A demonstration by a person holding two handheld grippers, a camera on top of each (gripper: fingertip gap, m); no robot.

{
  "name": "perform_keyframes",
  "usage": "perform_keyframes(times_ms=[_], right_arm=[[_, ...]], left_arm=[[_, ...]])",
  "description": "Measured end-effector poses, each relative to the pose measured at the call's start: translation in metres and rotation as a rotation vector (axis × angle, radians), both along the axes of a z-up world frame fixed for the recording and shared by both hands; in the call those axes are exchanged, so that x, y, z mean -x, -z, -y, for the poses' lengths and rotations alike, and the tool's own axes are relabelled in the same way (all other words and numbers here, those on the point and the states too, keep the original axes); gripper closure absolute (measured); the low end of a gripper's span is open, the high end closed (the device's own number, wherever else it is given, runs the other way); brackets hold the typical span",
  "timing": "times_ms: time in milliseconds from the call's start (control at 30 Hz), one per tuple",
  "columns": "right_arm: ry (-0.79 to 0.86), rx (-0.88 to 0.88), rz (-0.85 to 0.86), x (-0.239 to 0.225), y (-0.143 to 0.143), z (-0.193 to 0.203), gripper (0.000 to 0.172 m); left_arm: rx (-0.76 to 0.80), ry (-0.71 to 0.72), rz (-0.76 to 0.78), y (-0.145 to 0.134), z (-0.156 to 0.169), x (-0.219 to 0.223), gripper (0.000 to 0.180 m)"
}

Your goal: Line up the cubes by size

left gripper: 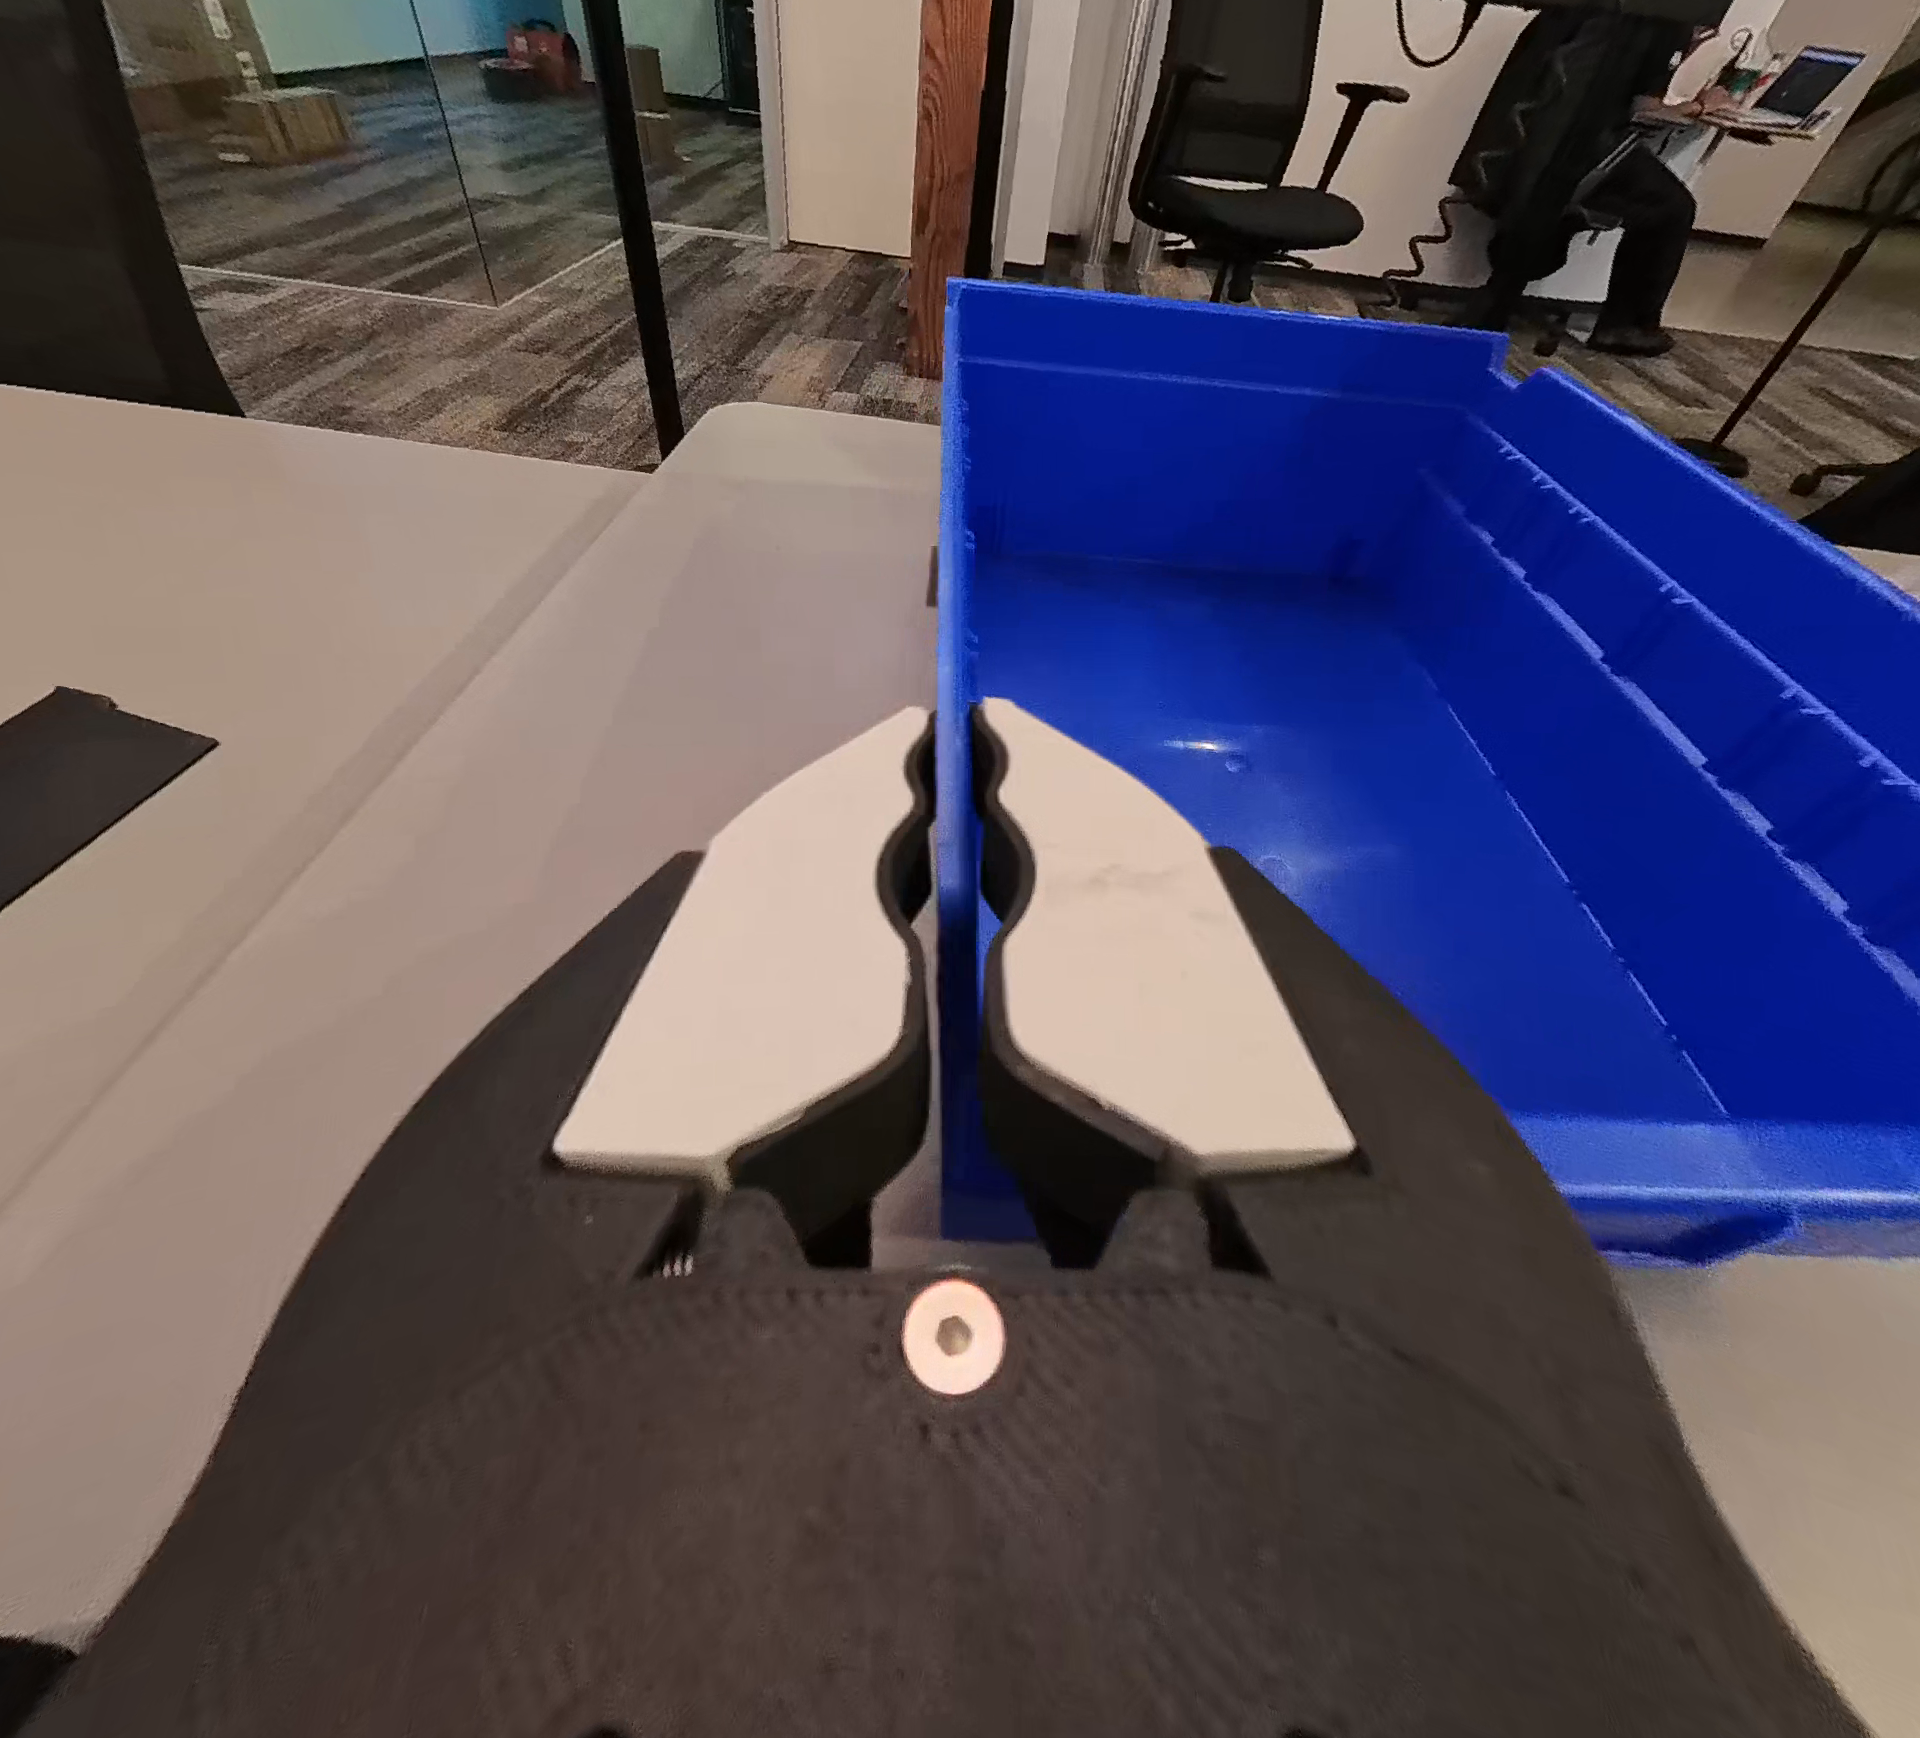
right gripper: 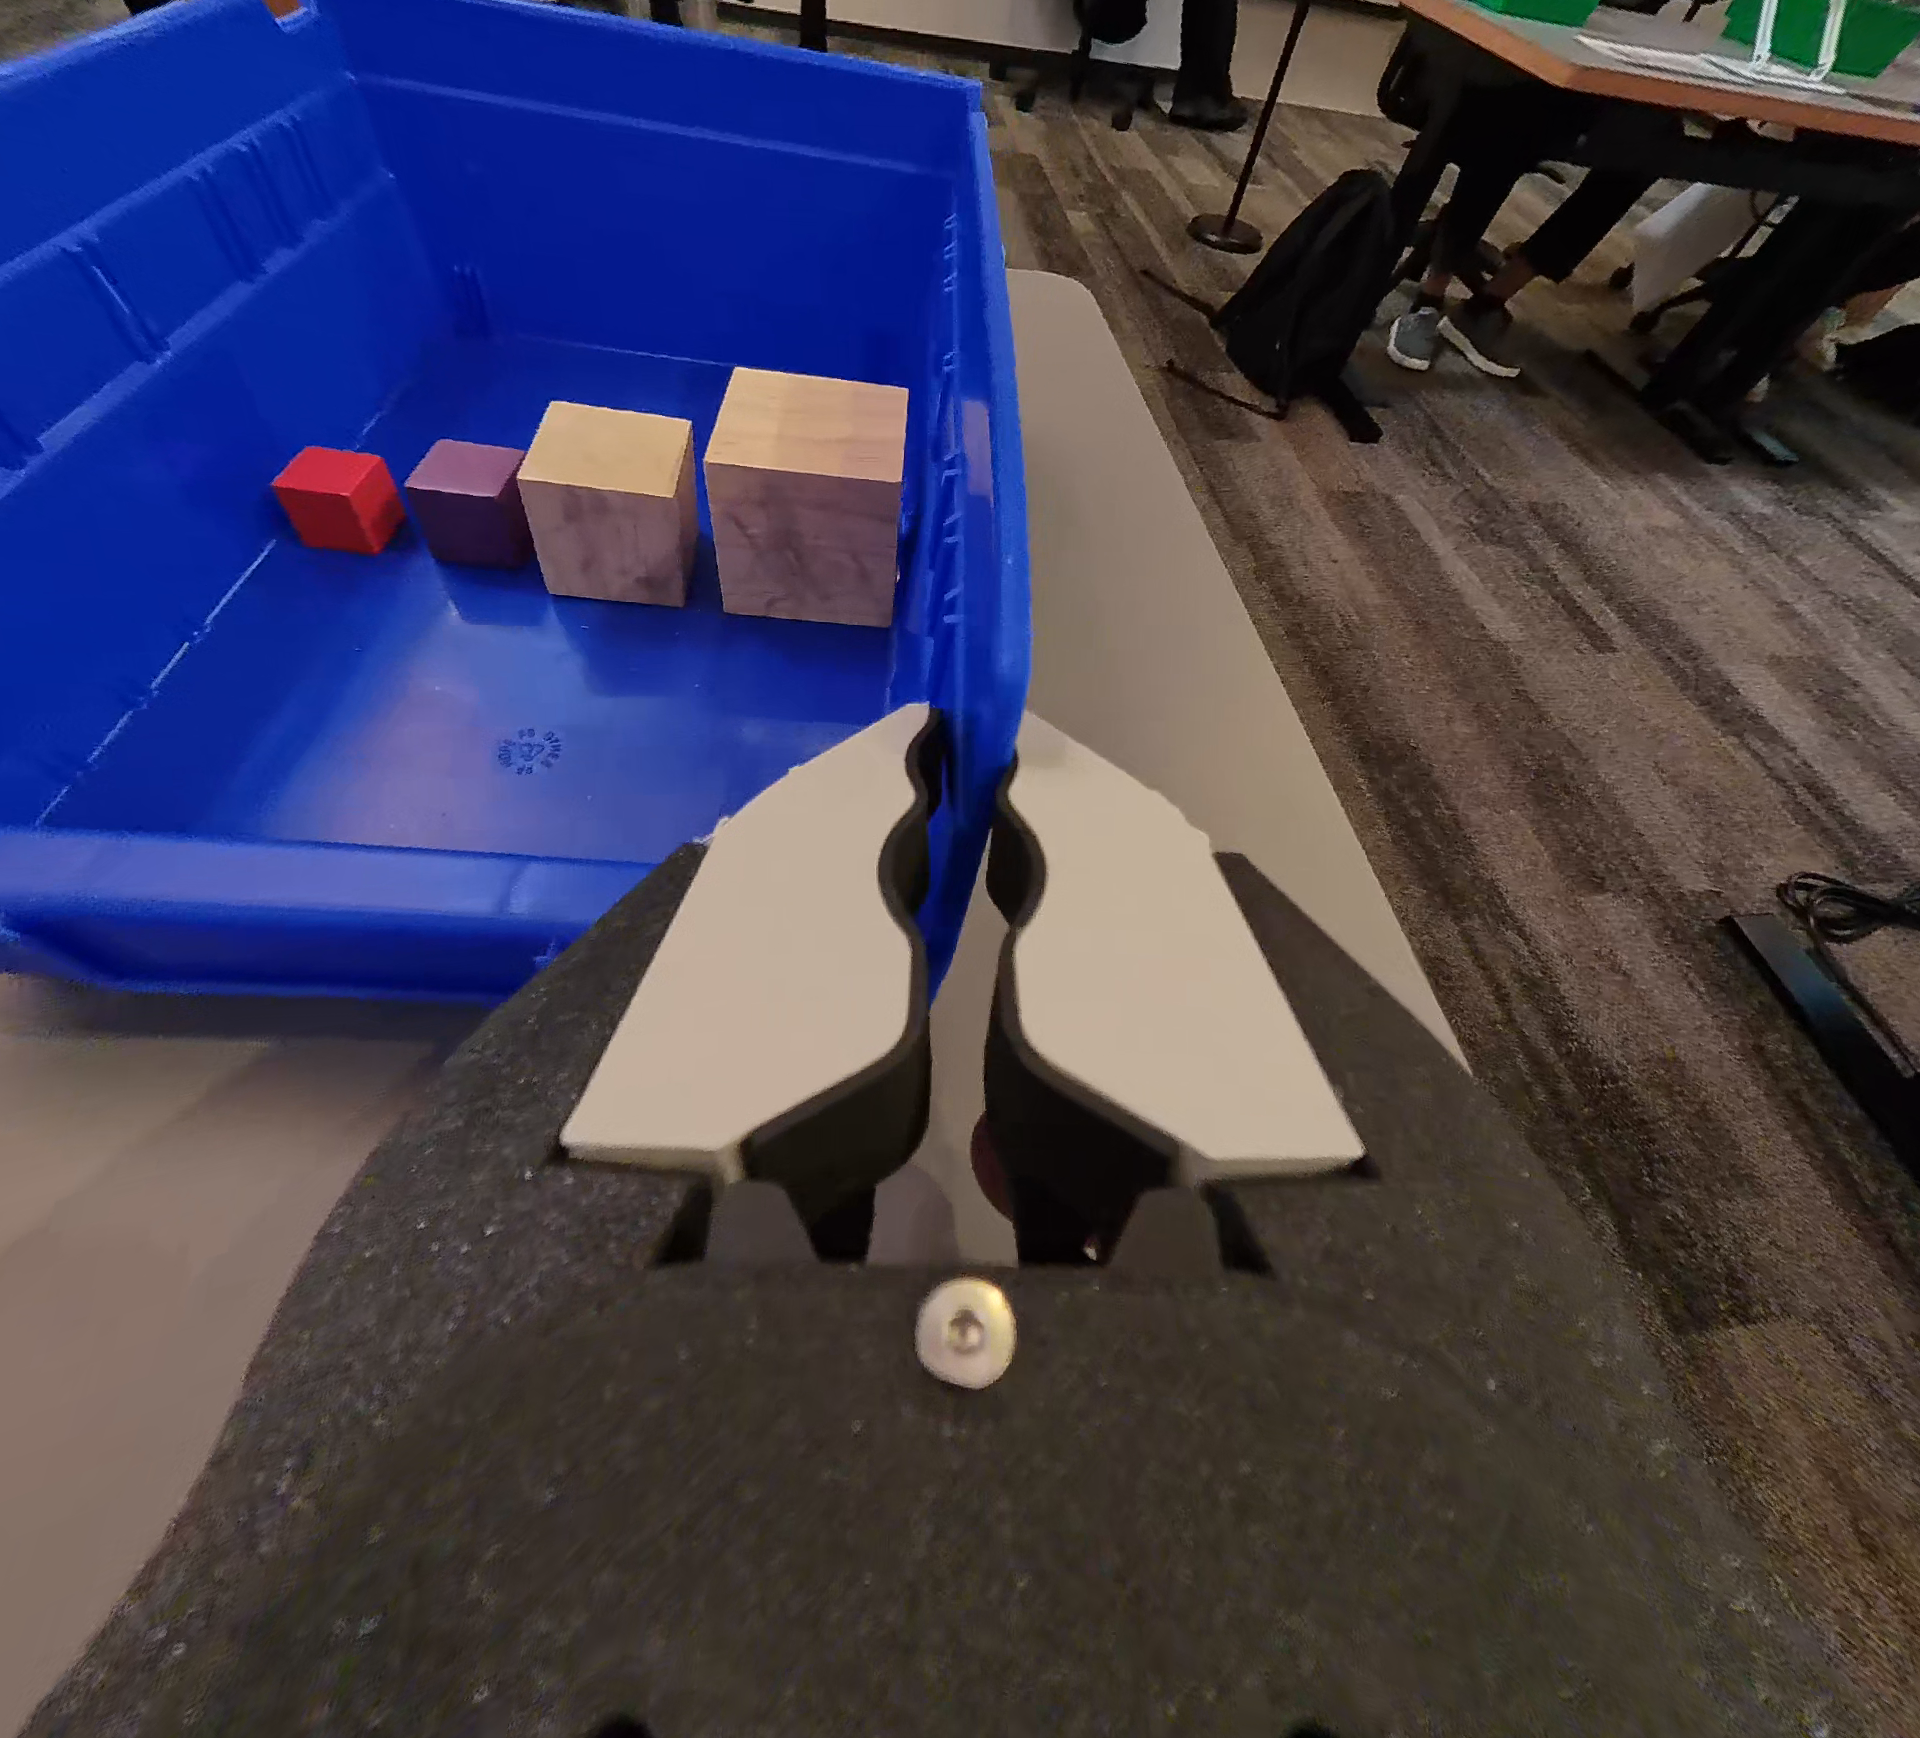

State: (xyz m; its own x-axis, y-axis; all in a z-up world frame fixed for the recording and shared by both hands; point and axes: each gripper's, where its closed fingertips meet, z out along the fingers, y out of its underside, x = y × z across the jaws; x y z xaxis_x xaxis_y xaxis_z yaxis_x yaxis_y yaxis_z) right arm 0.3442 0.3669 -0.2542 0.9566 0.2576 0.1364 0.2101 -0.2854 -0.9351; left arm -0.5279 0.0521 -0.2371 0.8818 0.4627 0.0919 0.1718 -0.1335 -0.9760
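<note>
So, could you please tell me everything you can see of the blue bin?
The blue bin is glossy moulded plastic, open-topped, with ribbed side walls, standing upright on a pale table. Four cubes stand in a row on its floor. The left tongs pinch its left wall; the right tongs pinch its right wall.

1. The blue bin point(right gripper: 623, 161) is smooth, glossy plastic.
2. Two larger cubes point(right gripper: 608, 499) point(right gripper: 808, 493) are bare, matt wood.
3. The red cube point(right gripper: 338, 499) and purple cube point(right gripper: 468, 502) look painted.
4. The table point(left gripper: 312, 608) is matt grey.
</note>
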Motion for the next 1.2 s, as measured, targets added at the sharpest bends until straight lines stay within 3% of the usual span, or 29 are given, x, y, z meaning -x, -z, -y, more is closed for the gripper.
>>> perform_keyframes(times_ms=[533,1200], right_arm=[[-0.102,0.023,-0.02,0.011,0.002,0.005,0.168],[-0.13,0.008,0.027,0.027,0.002,0.048,0.166]], left_arm=[[-0.049,0.022,0.033,-0.004,0.011,-0.01,0.178],[-0.106,0.018,0.03,-0.017,0.034,-0.016,0.177]])
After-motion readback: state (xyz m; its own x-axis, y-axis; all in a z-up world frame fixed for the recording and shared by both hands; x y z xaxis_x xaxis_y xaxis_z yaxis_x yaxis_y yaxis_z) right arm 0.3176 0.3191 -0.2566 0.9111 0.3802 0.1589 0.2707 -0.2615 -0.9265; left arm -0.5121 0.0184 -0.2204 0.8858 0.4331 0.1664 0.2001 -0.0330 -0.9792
